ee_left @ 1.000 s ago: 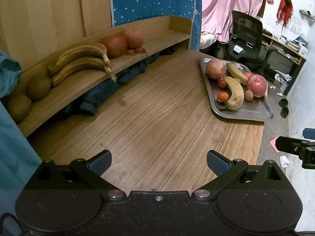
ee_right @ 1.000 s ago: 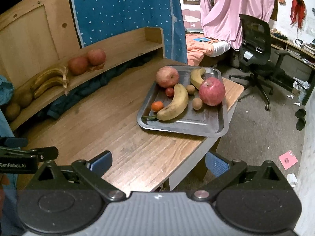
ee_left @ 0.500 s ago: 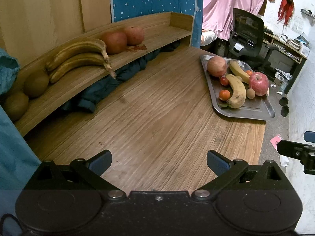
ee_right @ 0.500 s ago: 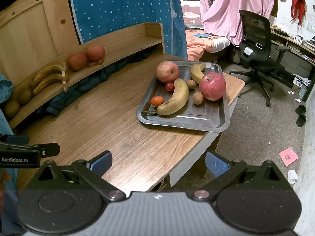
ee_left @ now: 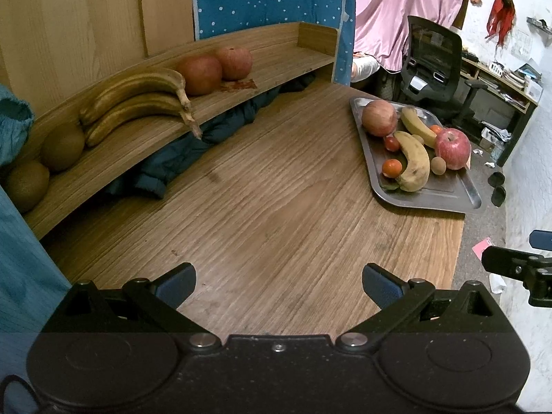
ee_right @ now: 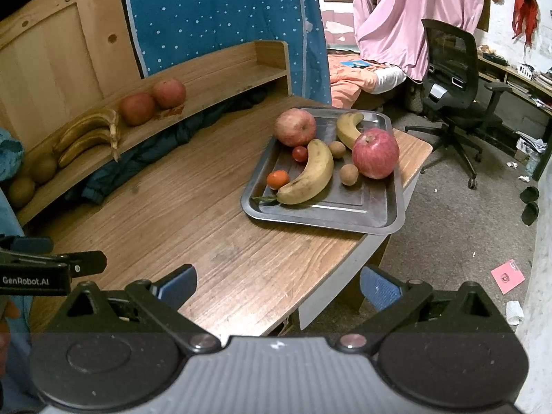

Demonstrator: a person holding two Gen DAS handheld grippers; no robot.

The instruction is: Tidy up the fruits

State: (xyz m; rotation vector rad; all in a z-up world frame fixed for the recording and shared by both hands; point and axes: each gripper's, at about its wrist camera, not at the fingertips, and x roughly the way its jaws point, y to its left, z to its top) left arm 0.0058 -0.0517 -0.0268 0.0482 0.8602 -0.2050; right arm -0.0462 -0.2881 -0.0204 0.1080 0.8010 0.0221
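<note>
A metal tray [ee_right: 327,215] on the wooden table's right end holds two apples [ee_right: 375,153], two bananas [ee_right: 310,174], small tomatoes [ee_right: 277,178] and kiwis [ee_right: 348,174]; the tray also shows in the left wrist view [ee_left: 431,196]. A wooden shelf [ee_left: 145,138] along the wall carries two bananas [ee_left: 138,103], two apples [ee_left: 200,74] and two kiwis [ee_left: 62,146]. My left gripper [ee_left: 278,283] is open and empty above the table's near part. My right gripper [ee_right: 277,284] is open and empty above the table's front edge, well short of the tray.
Dark blue clothing [ee_left: 193,151] is stuffed under the shelf. A black office chair [ee_right: 452,79] stands on the floor to the right of the table. Scraps of paper [ee_right: 507,276] lie on the floor. The table edge [ee_right: 345,258] runs under my right gripper.
Both grippers have drifted slightly, the views shifting a little toward the tray and shelf. Both stay open and empty; no fruit has moved.
</note>
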